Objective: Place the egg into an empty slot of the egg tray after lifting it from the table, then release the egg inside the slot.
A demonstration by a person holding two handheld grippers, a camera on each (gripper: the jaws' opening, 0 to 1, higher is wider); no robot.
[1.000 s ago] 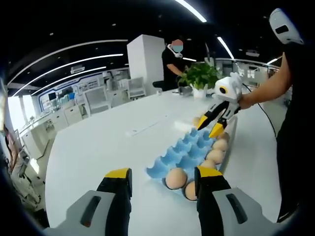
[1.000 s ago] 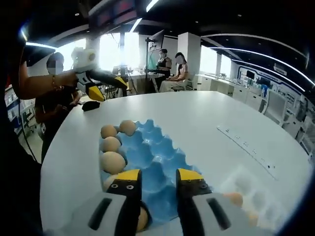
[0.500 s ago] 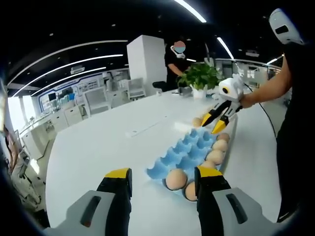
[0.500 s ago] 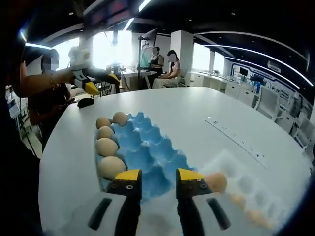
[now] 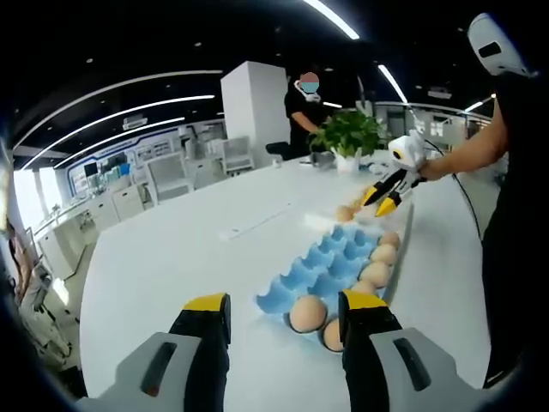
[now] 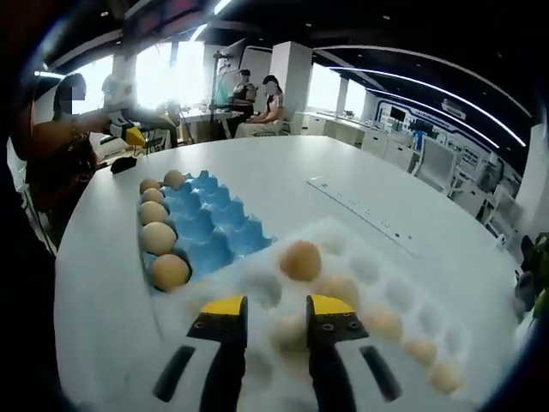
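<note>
Left gripper (image 5: 283, 313) jaws are gaping at bottom centre; blue egg tray (image 5: 322, 266) is lying centre-right, eggs (image 5: 306, 313) lining its near edge.

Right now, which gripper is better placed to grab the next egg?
Right. The right gripper hangs open directly over the white tray, with a loose egg just beyond its jaws. The left gripper sits open at the blue egg tray's near end, away from those eggs.

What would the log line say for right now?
right gripper: open, over white tray eggs | left gripper: open, empty | blue egg tray: eggs along one side
</note>
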